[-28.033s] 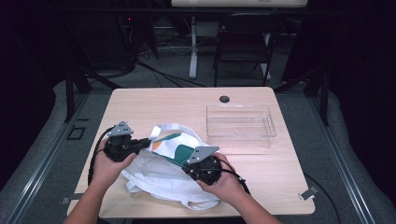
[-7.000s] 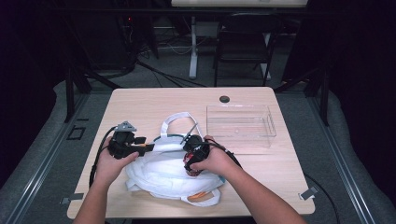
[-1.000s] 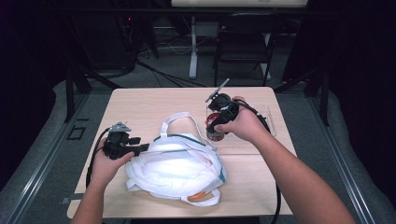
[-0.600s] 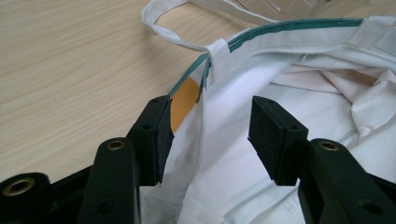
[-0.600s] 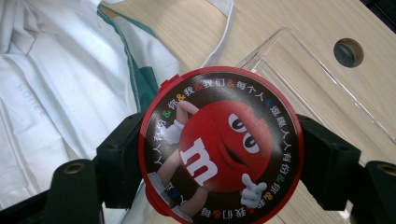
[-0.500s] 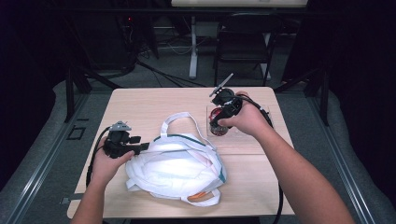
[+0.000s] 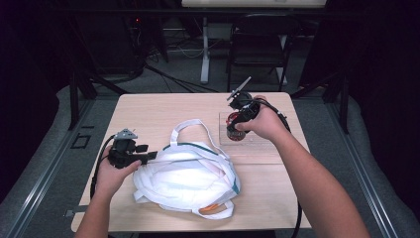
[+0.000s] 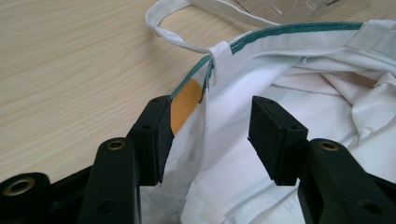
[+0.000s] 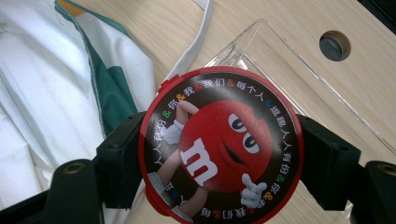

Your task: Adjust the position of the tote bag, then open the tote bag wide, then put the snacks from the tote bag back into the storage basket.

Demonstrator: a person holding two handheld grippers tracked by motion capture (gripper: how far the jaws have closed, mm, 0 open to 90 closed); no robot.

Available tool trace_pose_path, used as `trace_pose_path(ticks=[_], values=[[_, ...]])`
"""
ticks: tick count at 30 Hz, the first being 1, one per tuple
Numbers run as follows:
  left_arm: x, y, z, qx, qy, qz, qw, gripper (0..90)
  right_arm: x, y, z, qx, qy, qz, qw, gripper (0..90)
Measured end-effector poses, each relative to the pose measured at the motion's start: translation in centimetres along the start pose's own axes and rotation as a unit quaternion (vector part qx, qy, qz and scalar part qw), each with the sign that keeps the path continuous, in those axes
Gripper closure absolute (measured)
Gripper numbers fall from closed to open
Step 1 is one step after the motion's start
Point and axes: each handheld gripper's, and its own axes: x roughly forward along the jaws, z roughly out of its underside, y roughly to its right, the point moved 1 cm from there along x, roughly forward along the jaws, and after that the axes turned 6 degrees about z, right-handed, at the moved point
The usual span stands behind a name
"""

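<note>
A white cloth bag (image 7: 188, 173) with a green-trimmed rim lies slumped on the middle of the wooden table. My left gripper (image 7: 151, 156) is at the bag's left edge. In the left gripper view it (image 8: 208, 116) stands open, with the bag's rim (image 8: 205, 79) between the jaws and resting against the left one. My right gripper (image 7: 233, 130) is shut on a round red candy tin (image 9: 219, 144) with a cartoon face on its lid. It holds the tin (image 7: 233, 133) over the left end of a clear plastic tray (image 7: 257, 148).
The tray (image 9: 280, 51) sits right of the bag, with the bag's handle (image 7: 190, 126) looped beside it. Something orange (image 7: 210, 208) peeks out at the bag's front. A cable hole (image 9: 334, 45) is in the tabletop beyond the tray. A chair (image 7: 257, 44) stands behind the table.
The right gripper came out of the bag with the red tin and carried it right, over the clear tray. The left gripper stayed at the bag's left rim.
</note>
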Motion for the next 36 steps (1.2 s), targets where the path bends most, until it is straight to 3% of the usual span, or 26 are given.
trace_pose_path(ticks=[20, 36], values=[[-0.4, 0.0, 0.3, -0.007, 0.004, -0.009, 0.9999, 49.0, 2.0, 1.4, 0.4, 0.007, -0.001, 0.008, 0.9999, 25.2], [-0.5, 0.3, 0.8, -0.009, 0.000, -0.017, 0.9998, 49.0, 3.8, 2.0, 0.4, -0.011, -0.002, 0.007, 0.9999, 25.2]])
